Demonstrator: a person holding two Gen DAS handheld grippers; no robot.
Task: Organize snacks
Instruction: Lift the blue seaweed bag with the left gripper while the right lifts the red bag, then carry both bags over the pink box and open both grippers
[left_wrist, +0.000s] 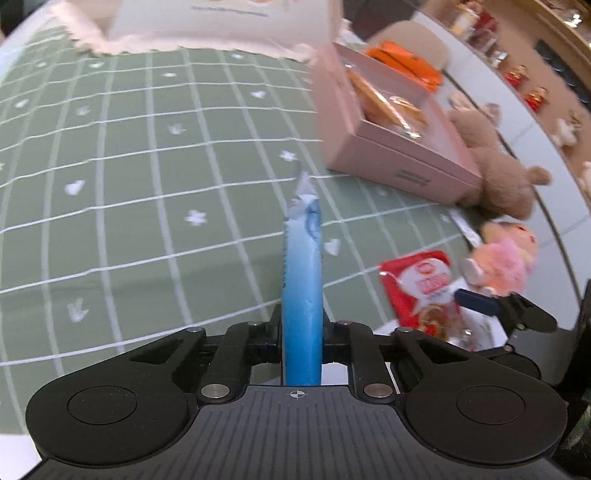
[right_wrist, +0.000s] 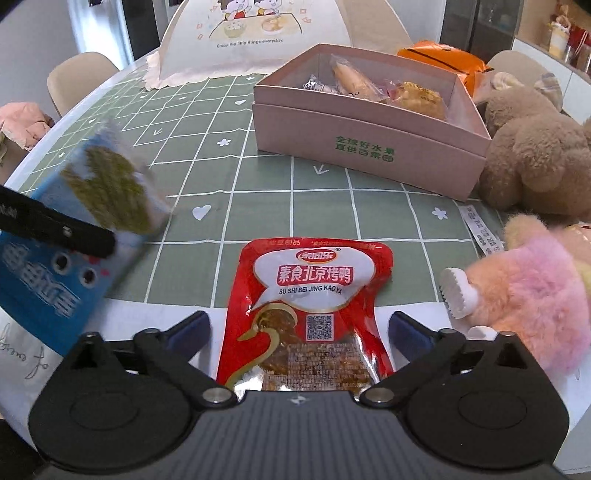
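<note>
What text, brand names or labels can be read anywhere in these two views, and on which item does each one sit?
"素食北京烤鸭" and "SU SHI BEI JING KAO YA": red snack packet.
"Enjoy the little things everyday.": white food cover.
"全球好水果 直供百果": pink box, in green.
Blue snack packet: large characters, motion-blurred, unreadable.
White tag beside the plush toys: too small.

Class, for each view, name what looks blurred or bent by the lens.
Left wrist view: pink box and teddy smeared; tablecloth grid lines curve. Right wrist view: blue packet blurred, red packet sharp; box edges bow.
</note>
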